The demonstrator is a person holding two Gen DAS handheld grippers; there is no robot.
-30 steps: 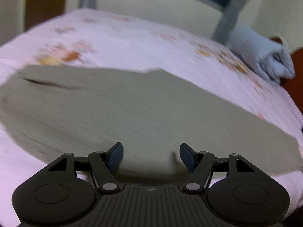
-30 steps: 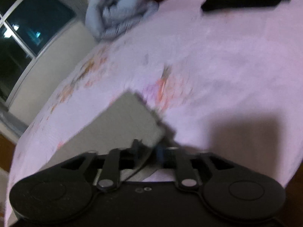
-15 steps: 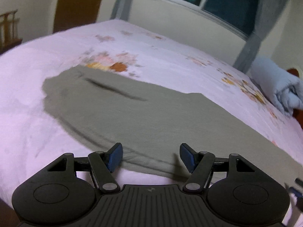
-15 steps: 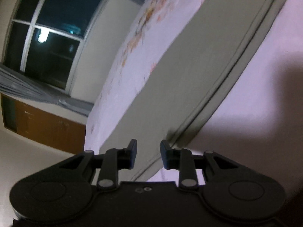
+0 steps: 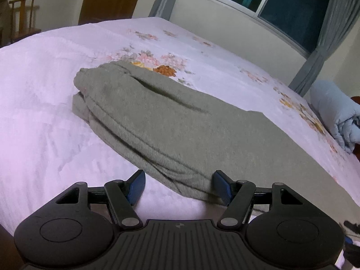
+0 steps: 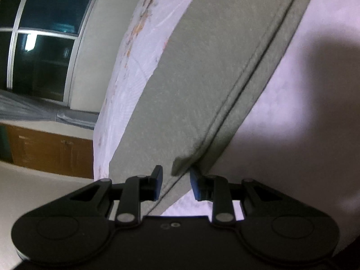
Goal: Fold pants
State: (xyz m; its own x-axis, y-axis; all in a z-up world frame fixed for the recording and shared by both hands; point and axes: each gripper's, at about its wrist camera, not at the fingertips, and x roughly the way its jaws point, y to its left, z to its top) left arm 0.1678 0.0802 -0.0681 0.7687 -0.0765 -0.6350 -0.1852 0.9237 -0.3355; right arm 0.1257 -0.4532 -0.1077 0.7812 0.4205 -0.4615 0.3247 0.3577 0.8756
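Right claw (image 6: 175, 183) now free of pants (image 5: 180, 123), ajar, left claw (image 5: 180, 187) wide, empty, hems cut off

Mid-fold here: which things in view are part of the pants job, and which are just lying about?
Part of the job:
- grey pants, folded lengthwise on the bed
- left gripper, open, at the pants' near edge
- right gripper, open, a pants corner between its fingers

Lying about:
- rolled blue blanket
- flowered bedsheet
- wooden chair
- window curtains

Black gripper (image 5: 178, 187), blue-padded jaws
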